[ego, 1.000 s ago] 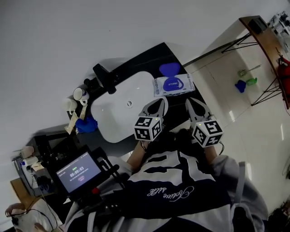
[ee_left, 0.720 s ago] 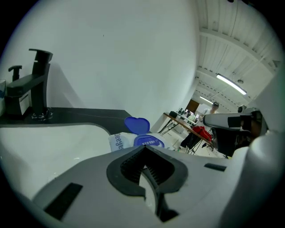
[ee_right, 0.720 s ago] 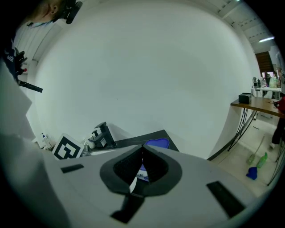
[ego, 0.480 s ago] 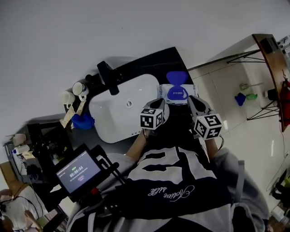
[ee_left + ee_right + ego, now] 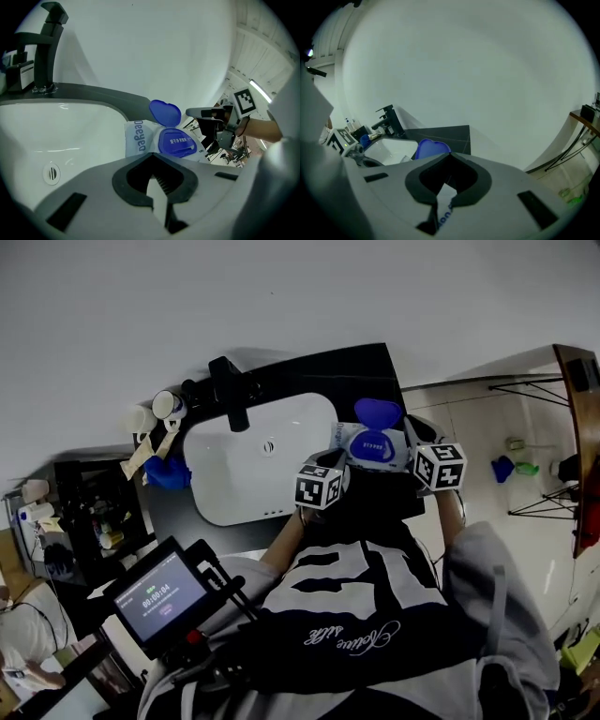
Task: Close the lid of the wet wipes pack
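The wipes pack point(image 5: 370, 448) point(image 5: 140, 138) lies flat on the dark bench point(image 5: 356, 367), just beside the right rim of the white basin point(image 5: 225, 493). Its blue lid point(image 5: 378, 412) point(image 5: 165, 112) point(image 5: 431, 147) stands open, tilted up from the pack's far edge. Behind the lid, away from the basin's near rim, bare bench runs to the wall. The bench's right edge lies near the pack, on the side away from the basin.

The left tool point(image 5: 335, 465) point(image 5: 154, 183) hovers at the basin's near right corner, clenched and empty, pointing at the pack. The right tool point(image 5: 417, 435) point(image 5: 443, 192), also clenched on nothing, hangs over the pack's end farthest from the basin. A black faucet point(image 5: 228, 393) point(image 5: 47, 42) stands at the basin's far rim.
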